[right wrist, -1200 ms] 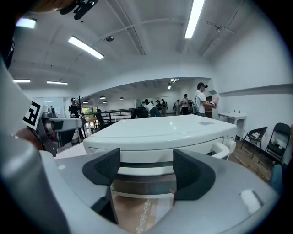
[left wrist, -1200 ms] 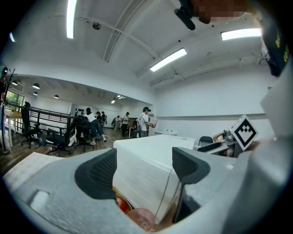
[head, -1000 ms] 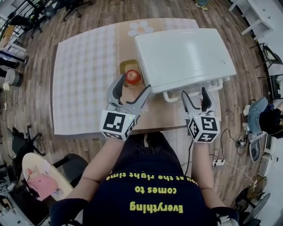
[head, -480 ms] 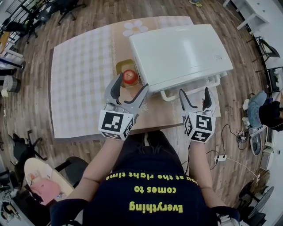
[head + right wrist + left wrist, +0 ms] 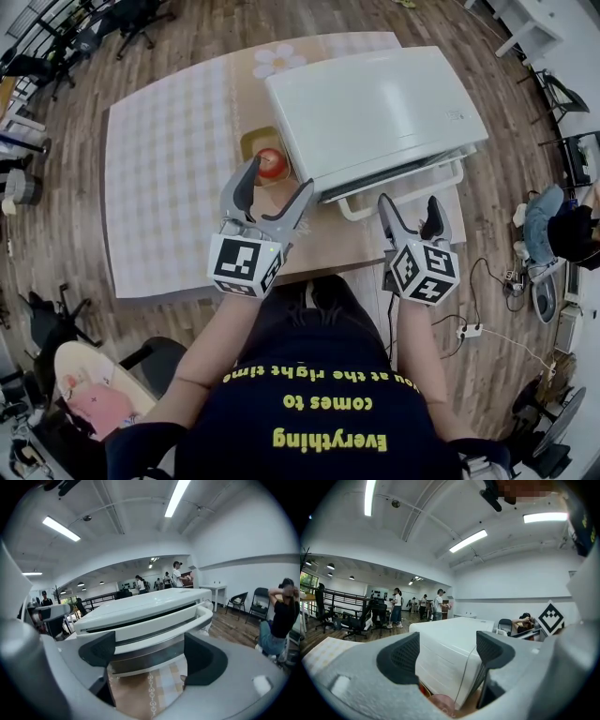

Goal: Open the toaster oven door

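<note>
Head view: high above the table [image 5: 169,187], facing steeply down. It takes in the toaster oven [image 5: 375,108], the left gripper [image 5: 278,178] and the right gripper [image 5: 409,202].

Left gripper view: low, near level, close on the oven's side corner.

Right gripper view: low, close on the oven's front and handle [image 5: 154,625].

Overlap: all three views show the oven. The left gripper view catches the right gripper's marker cube [image 5: 551,618].

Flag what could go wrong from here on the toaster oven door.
1. The right gripper has just been opening its jaws, and nothing is between them. The handle is free and the door looks only ajar, so it may drop unchecked or stay part open.
2. The open left gripper hovers by the red item in the yellow dish; a stray move could knock it.
</note>
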Action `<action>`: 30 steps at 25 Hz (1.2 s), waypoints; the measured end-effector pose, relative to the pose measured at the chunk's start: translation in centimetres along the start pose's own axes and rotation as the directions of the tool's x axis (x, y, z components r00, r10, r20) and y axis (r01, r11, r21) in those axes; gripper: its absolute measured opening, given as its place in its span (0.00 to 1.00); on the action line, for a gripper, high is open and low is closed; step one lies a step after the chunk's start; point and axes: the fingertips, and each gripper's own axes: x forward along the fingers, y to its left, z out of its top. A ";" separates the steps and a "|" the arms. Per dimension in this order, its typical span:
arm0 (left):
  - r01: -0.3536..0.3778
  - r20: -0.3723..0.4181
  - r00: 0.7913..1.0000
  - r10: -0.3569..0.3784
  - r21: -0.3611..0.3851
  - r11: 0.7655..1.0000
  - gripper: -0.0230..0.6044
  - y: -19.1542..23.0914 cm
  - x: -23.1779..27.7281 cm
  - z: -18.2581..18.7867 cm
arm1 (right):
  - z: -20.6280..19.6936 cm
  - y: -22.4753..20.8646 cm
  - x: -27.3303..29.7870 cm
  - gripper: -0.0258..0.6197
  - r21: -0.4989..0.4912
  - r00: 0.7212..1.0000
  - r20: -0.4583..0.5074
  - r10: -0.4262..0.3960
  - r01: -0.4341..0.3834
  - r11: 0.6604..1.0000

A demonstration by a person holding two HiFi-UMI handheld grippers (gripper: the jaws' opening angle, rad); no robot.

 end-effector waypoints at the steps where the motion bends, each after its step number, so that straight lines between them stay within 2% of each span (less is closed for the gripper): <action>1: -0.001 -0.001 1.000 0.001 -0.001 1.000 0.64 0.0 0.0 0.0 | -0.3 -0.1 0.0 0.76 0.034 1.000 -0.009 0.013 -0.013 0.999; 5: 0.003 -0.002 1.000 -0.003 0.000 1.000 0.64 0.0 -0.2 -0.1 | -1.3 0.2 -0.3 0.67 0.139 0.997 -0.040 0.073 -0.067 0.988; 11: 0.013 -0.002 1.000 -0.013 0.000 1.000 0.64 -0.1 -0.1 0.0 | -2.3 -0.1 -1.1 0.64 0.178 0.993 -0.070 0.092 -0.078 0.981; 20: 0.070 0.002 0.998 -0.070 -0.013 0.997 0.63 -1.4 0.1 -0.2 | -4.4 0.0 -2.9 0.53 0.285 0.989 -0.097 0.114 -0.083 0.955; 30: 0.112 0.005 0.994 -0.112 -0.010 0.994 0.59 -2.2 0.6 -0.3 | -7.0 -0.5 -4.5 0.40 0.443 0.981 -0.104 0.164 -0.102 0.891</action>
